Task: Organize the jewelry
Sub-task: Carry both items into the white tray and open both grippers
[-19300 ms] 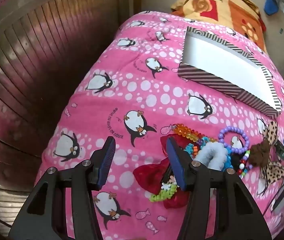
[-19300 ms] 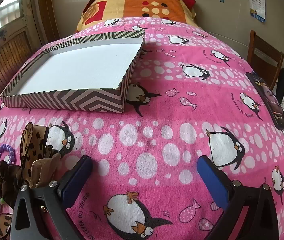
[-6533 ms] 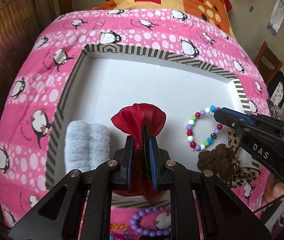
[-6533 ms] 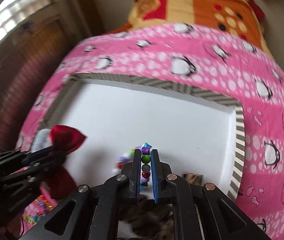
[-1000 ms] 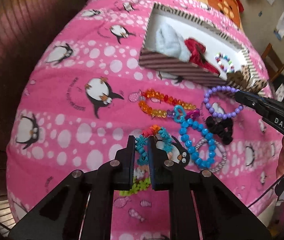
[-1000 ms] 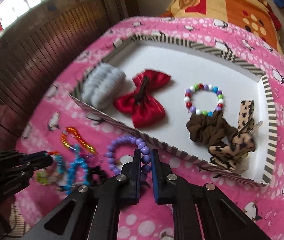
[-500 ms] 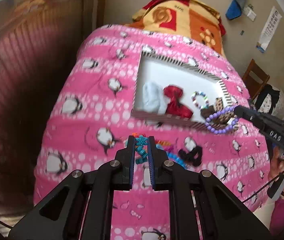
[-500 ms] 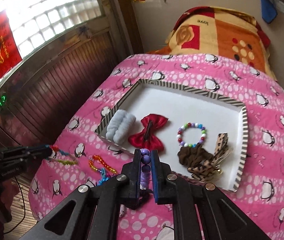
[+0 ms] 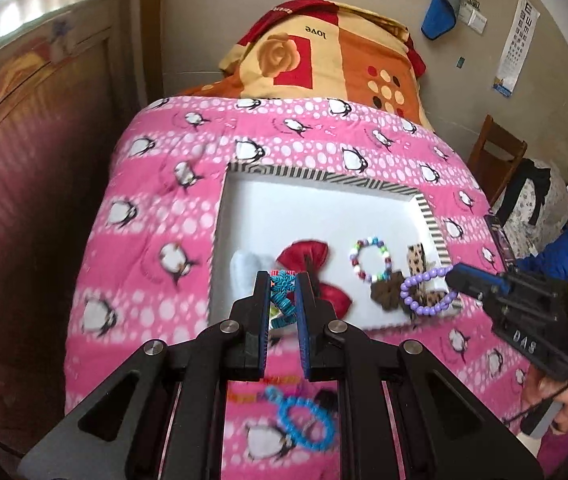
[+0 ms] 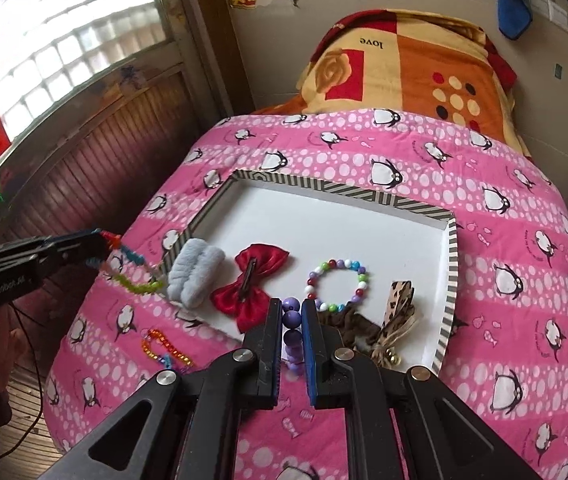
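i am pinching: left gripper [image 9: 283, 294], teal bracelet [image 9: 281, 296]; right gripper [image 10: 292, 320], purple bead bracelet [image 10: 292, 326]. both likely light, floppy; gripping beads.

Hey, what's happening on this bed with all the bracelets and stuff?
A person is sorting jewelry into a striped tray on the pink penguin blanket. The left gripper is shut on a teal snowflake bracelet; the right gripper is shut on a purple bead bracelet. Both are held above the tray's near side. A blue bracelet is on the blanket.
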{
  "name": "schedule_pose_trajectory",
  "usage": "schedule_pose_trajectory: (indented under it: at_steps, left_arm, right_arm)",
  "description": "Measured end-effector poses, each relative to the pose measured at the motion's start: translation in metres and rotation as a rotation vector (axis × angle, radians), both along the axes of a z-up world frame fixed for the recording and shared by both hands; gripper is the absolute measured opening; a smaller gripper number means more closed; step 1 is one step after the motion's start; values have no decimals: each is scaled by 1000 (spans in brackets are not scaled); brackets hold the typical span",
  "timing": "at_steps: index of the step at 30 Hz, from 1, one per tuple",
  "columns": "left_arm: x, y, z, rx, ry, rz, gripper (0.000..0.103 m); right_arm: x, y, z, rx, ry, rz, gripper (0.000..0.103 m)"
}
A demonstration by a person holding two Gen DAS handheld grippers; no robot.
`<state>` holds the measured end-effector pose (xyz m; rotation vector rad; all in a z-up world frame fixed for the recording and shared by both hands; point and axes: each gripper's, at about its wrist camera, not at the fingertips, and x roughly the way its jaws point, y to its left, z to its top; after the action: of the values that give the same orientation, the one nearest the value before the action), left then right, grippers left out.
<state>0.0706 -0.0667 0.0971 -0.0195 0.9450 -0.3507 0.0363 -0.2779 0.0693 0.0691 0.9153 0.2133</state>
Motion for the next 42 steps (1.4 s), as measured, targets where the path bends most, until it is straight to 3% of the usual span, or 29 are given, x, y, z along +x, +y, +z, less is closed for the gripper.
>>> schedule_pose_trajectory:
  at_steps: [9, 16, 18, 22, 32, 34, 35, 36, 38, 42]
  left_arm:
    - [77, -50, -19, 93, 17, -14, 11]
    - [128, -60, -38, 96, 38, 45, 11]
    - [134, -55, -51, 96, 67, 69, 11]
    - [134, -44, -83, 127, 137, 101, 11]
    - [130, -32, -114, 186, 159, 164, 11]
    - [128, -33, -114, 189, 172, 157, 12]
    - [127, -34, -115, 185, 181, 151, 15]
    - [126, -35, -115, 184, 185, 148, 24]
    - [120, -36, -114, 186, 181, 144, 34]
    - [107, -38, -105, 202, 155, 151, 36]
  right_arm:
    - [54, -5, -21, 33, 44, 21, 9]
    - [112, -12, -43, 113, 87, 41, 9]
    - [127, -18, -49, 112, 84, 70, 9]
    - [156, -37, -69, 68, 114, 15, 9]
    - [177, -71, -110, 92, 191, -91, 9]
    - [177, -69, -113, 107, 212, -85, 18]
    - [177, -68, -112, 110, 206, -83, 30]
    - [176, -67, -110, 111, 196, -85, 43]
    - [169, -66, -103, 106, 173, -87, 45]
    - [150, -57, -88, 85, 148, -81, 45]
